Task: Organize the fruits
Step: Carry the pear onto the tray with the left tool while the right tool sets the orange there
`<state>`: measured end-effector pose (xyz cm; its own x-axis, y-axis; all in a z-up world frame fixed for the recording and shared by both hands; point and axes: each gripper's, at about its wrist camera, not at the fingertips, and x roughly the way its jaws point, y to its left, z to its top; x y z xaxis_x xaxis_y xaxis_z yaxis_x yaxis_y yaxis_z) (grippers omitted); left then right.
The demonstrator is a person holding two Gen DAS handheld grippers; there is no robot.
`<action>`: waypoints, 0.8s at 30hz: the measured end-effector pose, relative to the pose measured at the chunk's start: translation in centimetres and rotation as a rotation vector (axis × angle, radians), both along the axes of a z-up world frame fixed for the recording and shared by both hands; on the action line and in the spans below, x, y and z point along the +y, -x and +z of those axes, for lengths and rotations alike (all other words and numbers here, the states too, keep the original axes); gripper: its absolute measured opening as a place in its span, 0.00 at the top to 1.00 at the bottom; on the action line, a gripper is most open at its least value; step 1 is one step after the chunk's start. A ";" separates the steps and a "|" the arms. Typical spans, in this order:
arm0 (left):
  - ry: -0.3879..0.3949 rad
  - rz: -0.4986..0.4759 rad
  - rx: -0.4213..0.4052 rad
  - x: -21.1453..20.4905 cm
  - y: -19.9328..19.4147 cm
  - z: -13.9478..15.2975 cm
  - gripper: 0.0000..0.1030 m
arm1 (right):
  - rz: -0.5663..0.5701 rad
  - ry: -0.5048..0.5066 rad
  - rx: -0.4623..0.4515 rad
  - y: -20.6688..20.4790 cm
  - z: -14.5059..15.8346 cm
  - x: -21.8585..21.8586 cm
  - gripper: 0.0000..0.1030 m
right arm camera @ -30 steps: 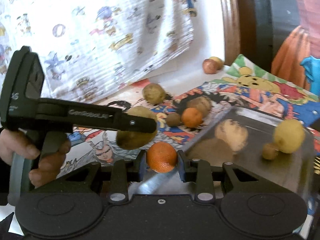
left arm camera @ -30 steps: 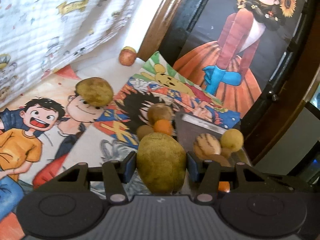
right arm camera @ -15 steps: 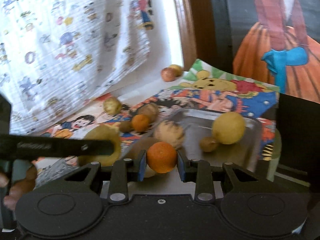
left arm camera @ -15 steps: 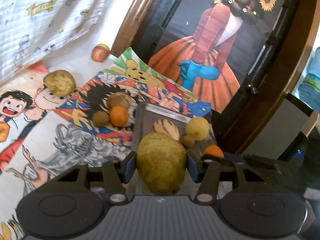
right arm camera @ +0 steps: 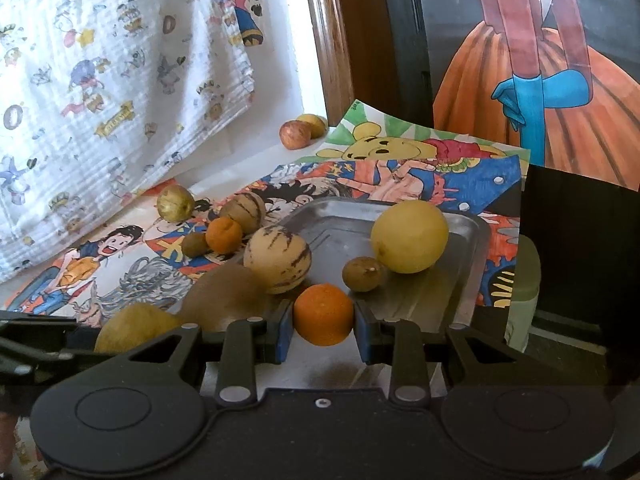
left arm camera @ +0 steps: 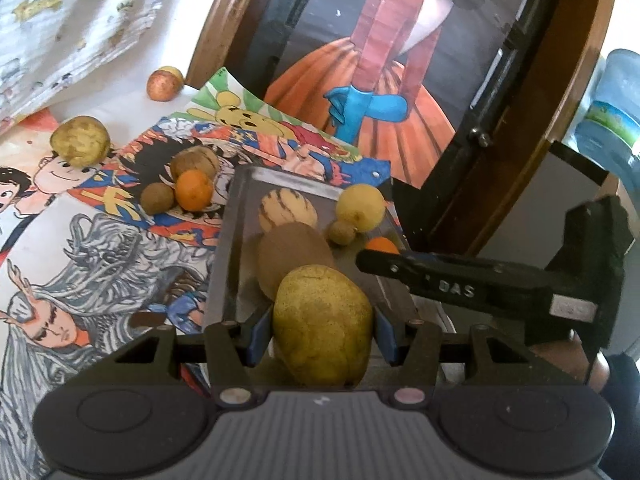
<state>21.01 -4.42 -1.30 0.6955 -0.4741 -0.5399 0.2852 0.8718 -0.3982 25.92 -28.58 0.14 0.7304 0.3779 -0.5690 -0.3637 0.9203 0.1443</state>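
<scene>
A brown blurred oval shape [right arm camera: 224, 296] on the steel tray [right arm camera: 460, 280] is too smeared to identify (likewise from the left wrist). The right tool's black arm [left arm camera: 460, 286] hides most of a small orange fruit [left arm camera: 382, 245]. The blue water bottle [left arm camera: 612, 116] is cut by the frame edge.

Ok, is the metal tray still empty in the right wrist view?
No: the metal tray already holds a large yellow fruit, a striped melon and a small brown fruit.
</scene>
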 end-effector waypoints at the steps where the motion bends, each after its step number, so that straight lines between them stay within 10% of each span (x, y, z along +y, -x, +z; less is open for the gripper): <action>1: -0.004 -0.007 0.002 -0.2 0.0 -0.1 0.44 | -0.002 0.002 0.002 -0.2 -0.1 0.0 0.67; 24: -0.075 -0.049 0.008 -2.9 -3.3 -0.2 0.44 | 0.001 0.057 0.022 -4.1 -1.6 0.4 0.67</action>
